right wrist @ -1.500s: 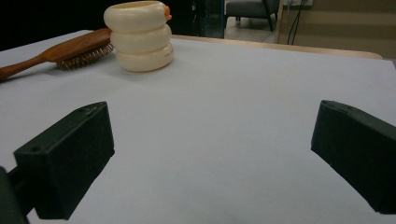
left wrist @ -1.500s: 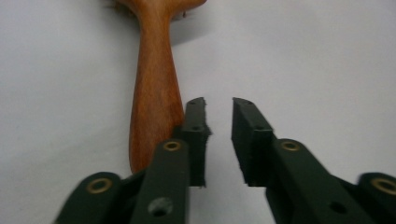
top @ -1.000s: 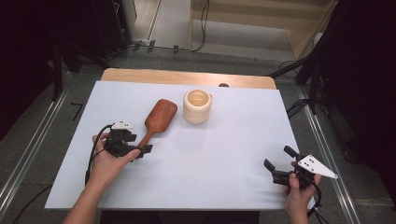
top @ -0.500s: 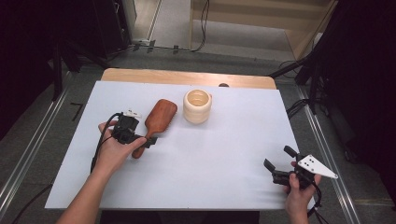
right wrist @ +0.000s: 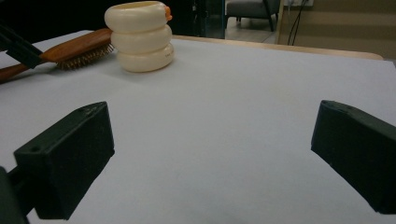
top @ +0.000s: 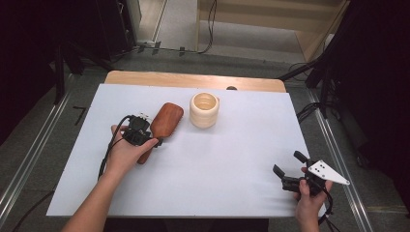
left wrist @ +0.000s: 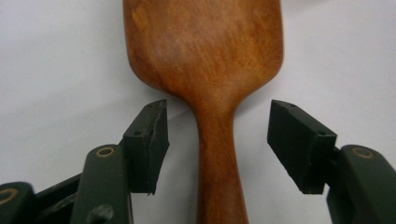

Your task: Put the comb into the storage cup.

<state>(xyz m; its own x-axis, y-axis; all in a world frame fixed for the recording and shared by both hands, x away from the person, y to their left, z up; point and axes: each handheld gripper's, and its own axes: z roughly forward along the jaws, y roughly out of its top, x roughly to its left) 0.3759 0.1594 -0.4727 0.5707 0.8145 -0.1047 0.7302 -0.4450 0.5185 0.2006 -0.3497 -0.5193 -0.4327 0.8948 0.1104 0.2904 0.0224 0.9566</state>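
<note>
Left gripper (left wrist: 217, 140) advanced; jaws wide, straddling hairbrush (left wrist: 205, 56) handle, not touching.

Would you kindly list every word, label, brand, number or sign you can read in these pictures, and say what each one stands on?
None: no readable text anywhere.
Wooden hairbrush: bare wood grain, no brand mark.
Cream ringed container: plain, no label.
White table cover: blank.
Grey plate on the right claw: small dark dots, not characters.
Left claw: no markings on its black jaws.
</note>
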